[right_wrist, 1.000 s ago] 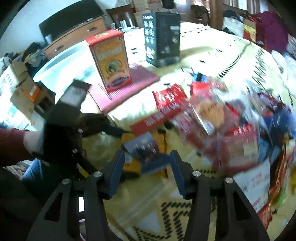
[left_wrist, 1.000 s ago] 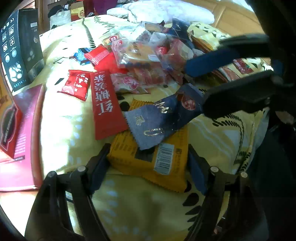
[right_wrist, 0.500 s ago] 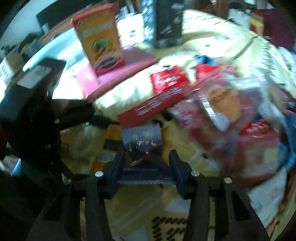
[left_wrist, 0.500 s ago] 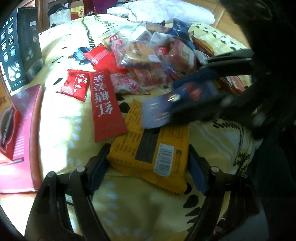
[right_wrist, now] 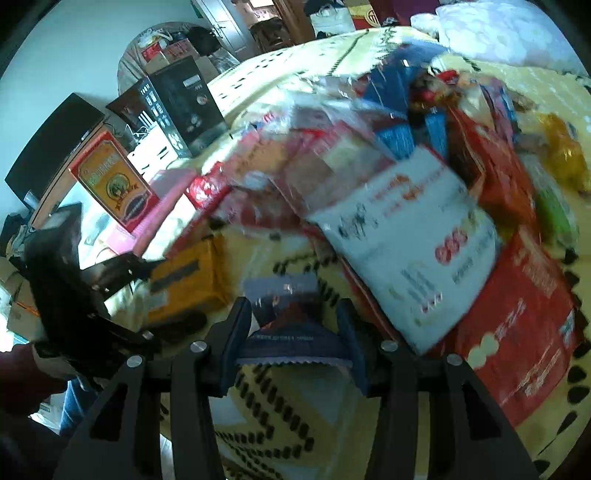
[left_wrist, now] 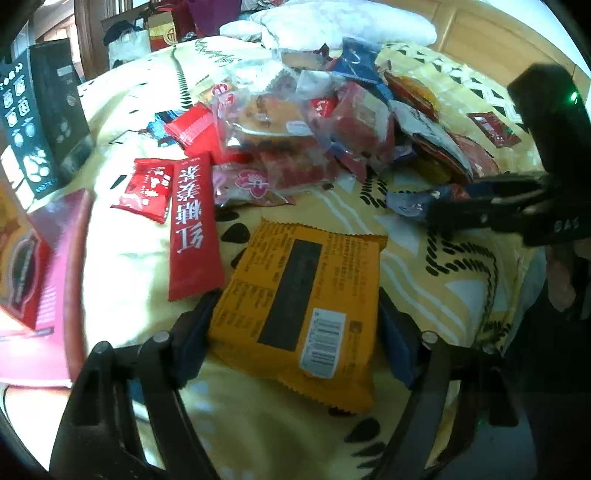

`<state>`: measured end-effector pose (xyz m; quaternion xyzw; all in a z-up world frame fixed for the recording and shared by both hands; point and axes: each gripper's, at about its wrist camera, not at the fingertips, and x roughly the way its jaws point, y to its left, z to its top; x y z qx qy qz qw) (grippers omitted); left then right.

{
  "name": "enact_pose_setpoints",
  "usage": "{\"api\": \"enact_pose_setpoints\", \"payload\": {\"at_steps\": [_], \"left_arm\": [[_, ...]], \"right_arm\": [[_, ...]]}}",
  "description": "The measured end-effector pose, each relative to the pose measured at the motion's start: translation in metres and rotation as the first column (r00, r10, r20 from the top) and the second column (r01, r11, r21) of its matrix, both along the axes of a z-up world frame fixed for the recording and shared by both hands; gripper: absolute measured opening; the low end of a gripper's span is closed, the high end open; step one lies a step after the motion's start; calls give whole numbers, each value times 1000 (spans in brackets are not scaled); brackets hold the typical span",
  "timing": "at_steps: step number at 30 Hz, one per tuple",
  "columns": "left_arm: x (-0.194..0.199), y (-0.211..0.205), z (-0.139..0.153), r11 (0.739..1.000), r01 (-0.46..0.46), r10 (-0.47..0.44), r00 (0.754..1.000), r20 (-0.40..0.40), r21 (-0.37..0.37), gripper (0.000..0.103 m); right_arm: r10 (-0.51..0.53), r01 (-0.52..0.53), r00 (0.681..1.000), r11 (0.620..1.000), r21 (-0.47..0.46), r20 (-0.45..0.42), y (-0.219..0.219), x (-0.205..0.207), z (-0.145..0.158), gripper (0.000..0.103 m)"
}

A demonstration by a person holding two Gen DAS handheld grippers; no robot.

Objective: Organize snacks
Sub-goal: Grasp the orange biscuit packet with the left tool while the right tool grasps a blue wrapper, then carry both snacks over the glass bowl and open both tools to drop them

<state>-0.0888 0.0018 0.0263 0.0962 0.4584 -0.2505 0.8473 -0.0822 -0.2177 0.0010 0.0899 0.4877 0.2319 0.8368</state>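
Note:
My left gripper is open, its jaws on either side of an orange snack pack that lies flat on the yellow bedspread. My right gripper is shut on a dark blue snack packet and holds it above the bedspread; it also shows at the right of the left wrist view. A long red packet lies left of the orange pack. A heap of mixed snack packets lies behind. The right wrist view is blurred.
A dark box stands at the far left, with a maroon flat box in front of it. A white bag and red bag lie right of my right gripper. White pillows lie at the back.
My right gripper has lifted the dark blue packet off the orange pack and carried it to the right, towards the heap. The left gripper has stayed around the orange pack.

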Motion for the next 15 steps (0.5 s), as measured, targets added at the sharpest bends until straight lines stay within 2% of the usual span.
{"api": "enact_pose_setpoints", "payload": {"at_steps": [6,11,15], "left_arm": [[-15,7,29,999,-44,45,997,57,-20,75],[-20,22,66,993,-88,97,986,136,-73,74],[-20,28,85,988,-117,135,974,180,-104,74]], "right_arm": [[-13,13,1000,1000,-11,8,-4,-12,-3,51],[-34,39,991,999,-33,131,-7,-29,31,50],[-43,51,981,998,-40,190,-9,-34,53,50]]}}
